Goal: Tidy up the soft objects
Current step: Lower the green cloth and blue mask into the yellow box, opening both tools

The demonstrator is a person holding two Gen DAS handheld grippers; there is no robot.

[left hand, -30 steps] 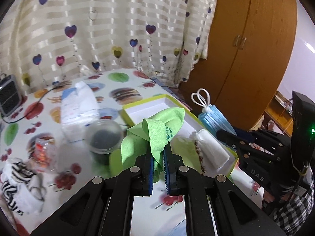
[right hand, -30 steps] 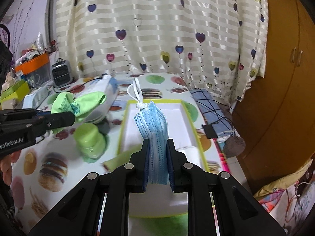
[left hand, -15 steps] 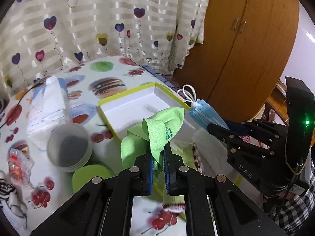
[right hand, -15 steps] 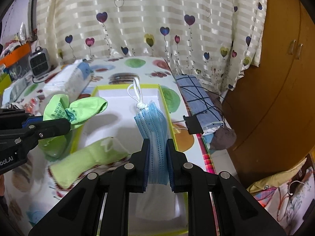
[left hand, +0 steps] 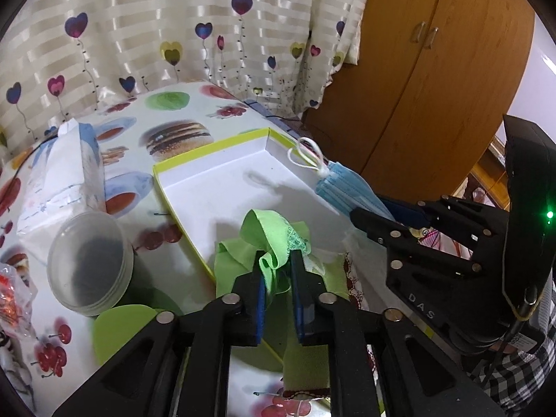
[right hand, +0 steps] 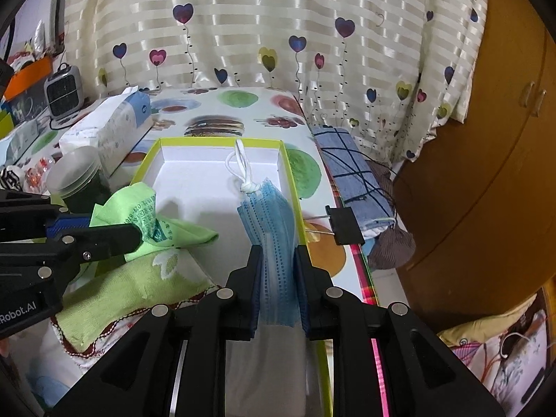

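Note:
A white box with a lime rim point(left hand: 208, 187) point(right hand: 194, 173) lies on the printed tablecloth. My left gripper point(left hand: 278, 267) point(right hand: 135, 234) has its jaws parted around a bright green cloth point(left hand: 267, 232) point(right hand: 153, 219) that droops onto the box floor. A green towel with red stitching point(right hand: 132, 288) lies in the box beneath it. My right gripper point(right hand: 278, 257) point(left hand: 354, 213) is shut on a stack of blue face masks point(right hand: 271, 215) point(left hand: 344, 187) with white ear loops, held over the box's right side.
A tissue pack point(left hand: 62, 180) point(right hand: 111, 125), a clear plastic jar point(left hand: 90, 264) point(right hand: 76, 177) and its green lid point(left hand: 121, 330) stand left of the box. A blue checked cloth with a binder clip point(right hand: 351, 180) lies at the table's right edge. A wooden wardrobe point(left hand: 434, 69) stands beyond.
The left gripper's jaws have opened and the green cloth has sagged down into the box. Both grippers have moved further forward over the box; the masks stay gripped.

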